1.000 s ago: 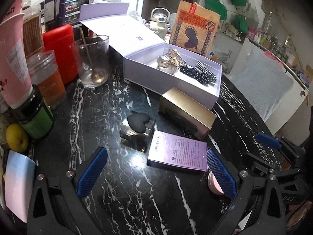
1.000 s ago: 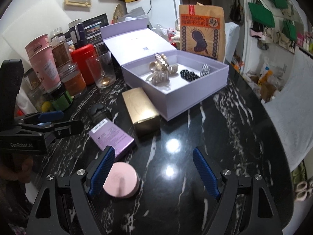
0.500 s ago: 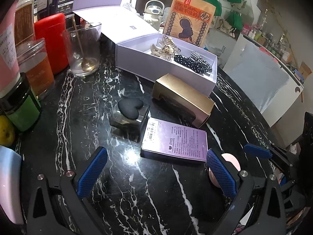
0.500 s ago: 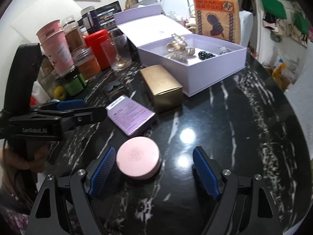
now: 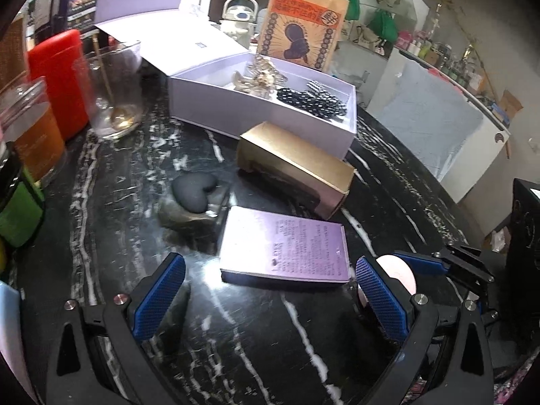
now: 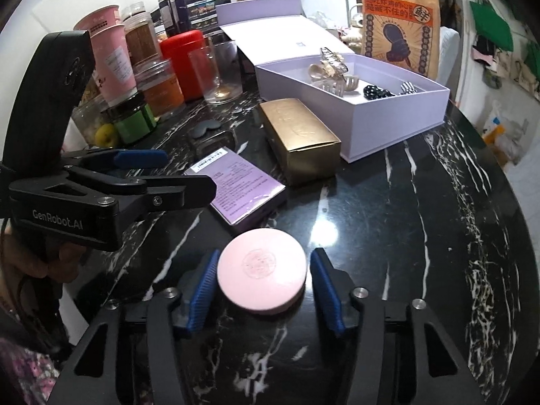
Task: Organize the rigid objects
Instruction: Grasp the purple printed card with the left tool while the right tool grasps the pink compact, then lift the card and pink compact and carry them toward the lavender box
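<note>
A round pink compact (image 6: 261, 278) lies on the black marble table (image 6: 405, 222) between the fingers of my right gripper (image 6: 263, 290). Its jaws are closing; the pads sit just off the compact's sides, with a thin gap on the right. My left gripper (image 5: 270, 298) stands open just short of a flat purple box (image 5: 283, 246). Beyond it are a gold box (image 5: 297, 168) and a heart-capped bottle (image 5: 194, 195). The open lilac box (image 5: 263, 125) holds hair clips. In the right wrist view the left gripper (image 6: 175, 177) hovers left of the purple box (image 6: 236, 185).
Jars, pink cups, a red canister (image 6: 184, 62) and a drinking glass (image 6: 219, 74) crowd the table's left and back. A printed paper bag (image 6: 401, 23) stands behind the lilac box. The table's round edge curves along the right. A hand (image 6: 50, 256) holds the left gripper.
My right gripper came down and forward around the pink compact and its jaws narrowed. My left gripper sank a little toward the purple box, still open.
</note>
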The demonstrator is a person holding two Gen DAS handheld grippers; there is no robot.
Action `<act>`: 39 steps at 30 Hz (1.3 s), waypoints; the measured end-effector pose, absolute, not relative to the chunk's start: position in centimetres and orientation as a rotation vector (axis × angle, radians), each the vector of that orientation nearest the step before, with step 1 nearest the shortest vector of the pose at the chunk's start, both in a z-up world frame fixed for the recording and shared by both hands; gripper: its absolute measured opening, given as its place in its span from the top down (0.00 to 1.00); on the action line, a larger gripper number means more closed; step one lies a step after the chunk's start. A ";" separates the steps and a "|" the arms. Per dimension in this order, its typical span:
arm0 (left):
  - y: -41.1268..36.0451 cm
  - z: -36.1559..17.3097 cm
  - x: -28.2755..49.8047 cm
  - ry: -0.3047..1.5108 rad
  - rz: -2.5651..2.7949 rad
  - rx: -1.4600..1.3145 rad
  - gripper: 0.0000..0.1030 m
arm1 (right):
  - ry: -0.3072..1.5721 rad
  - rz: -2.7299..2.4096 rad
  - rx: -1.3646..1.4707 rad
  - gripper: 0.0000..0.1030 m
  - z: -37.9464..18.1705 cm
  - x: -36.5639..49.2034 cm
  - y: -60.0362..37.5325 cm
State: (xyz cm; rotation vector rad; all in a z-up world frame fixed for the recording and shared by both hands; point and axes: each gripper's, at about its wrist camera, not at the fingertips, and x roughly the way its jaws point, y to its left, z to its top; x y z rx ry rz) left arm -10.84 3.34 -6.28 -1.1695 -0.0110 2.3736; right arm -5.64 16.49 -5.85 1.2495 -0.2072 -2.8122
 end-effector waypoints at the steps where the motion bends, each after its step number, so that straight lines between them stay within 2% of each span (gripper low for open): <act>1: 3.5 -6.3 -10.9 -0.011 2.365 -1.171 0.00 | -0.208 -2.814 1.253 0.48 -5.9 -5.7 16.7; 9: 5.2 -7.4 -12.4 -0.013 2.277 -1.264 0.00 | -0.234 -2.839 1.283 0.48 -5.9 -5.6 18.5; 16: 7.0 -7.7 -12.3 0.125 2.291 -1.269 0.00 | -0.259 -2.832 1.290 0.48 -5.8 -5.7 19.3; 21: 8.5 -8.3 -11.5 0.315 2.338 -1.233 0.00 | -0.254 -2.834 1.296 0.48 -5.8 -5.6 19.6; 29: 8.3 -8.2 -11.9 0.297 2.352 -1.215 0.00 | -0.176 -2.866 1.309 0.47 -5.8 -5.5 19.5; 36: 8.2 -8.1 -11.8 0.297 2.352 -1.214 0.00 | -0.147 -2.890 1.309 0.40 -5.9 -5.6 19.5; 39: 8.4 -8.1 -11.7 0.292 2.360 -1.200 0.08 | -0.135 -2.902 1.305 0.40 -6.0 -5.6 19.4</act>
